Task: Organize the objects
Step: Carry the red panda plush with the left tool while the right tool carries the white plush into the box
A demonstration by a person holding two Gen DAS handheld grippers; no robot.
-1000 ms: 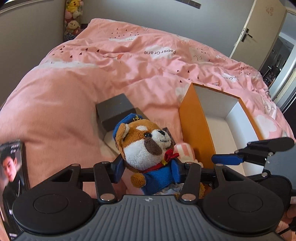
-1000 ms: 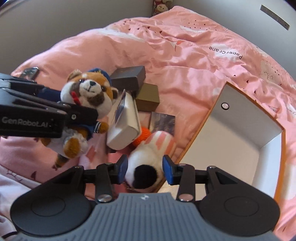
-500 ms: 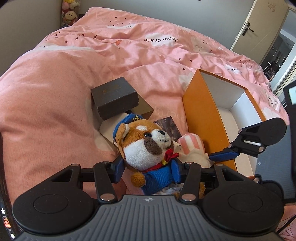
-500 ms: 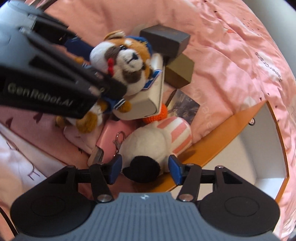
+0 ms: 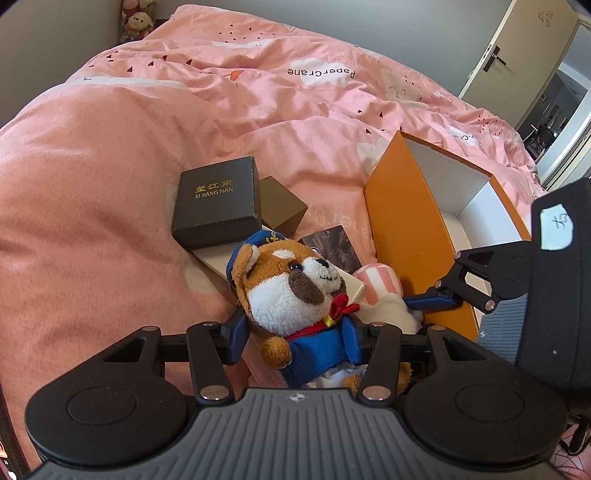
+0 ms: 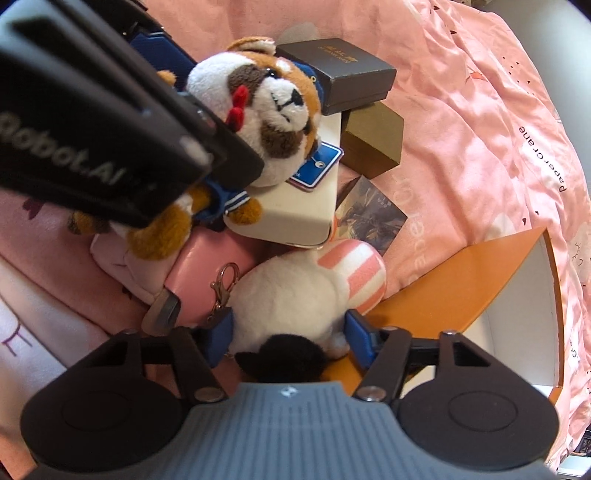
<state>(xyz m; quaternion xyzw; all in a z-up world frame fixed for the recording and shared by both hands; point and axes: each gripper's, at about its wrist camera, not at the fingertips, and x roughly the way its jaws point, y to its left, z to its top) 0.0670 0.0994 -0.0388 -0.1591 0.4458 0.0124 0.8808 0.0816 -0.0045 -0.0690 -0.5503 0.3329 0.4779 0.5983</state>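
The surface is a bed covered by a pink duvet [image 5: 129, 155] printed with white clouds and small dark marks. Grey walls and a cream door [image 5: 517, 55] bound the room; soft toys [image 5: 138, 20] sit in the far corner.

Landmark: one orange box [image 5: 402, 218], open, white inside, lying on the duvet.

Count, all left of the orange box:
- Two plush toys: one fox plush [image 5: 295, 295] in blue clothing, and one white plush [image 6: 295, 295] with pink stripes touching the box wall.
- Three small boxes: one black box [image 5: 218, 203], one brown box [image 5: 282, 208], one cream box [image 6: 295, 210].
- One dark card [image 6: 369, 218].
- One pink pouch [image 6: 207, 273] with a clasp.

The left gripper [image 5: 295, 338] jaws are clamped on the fox plush. The right gripper [image 6: 290, 332] jaws straddle the white plush; whether they press it cannot be told.
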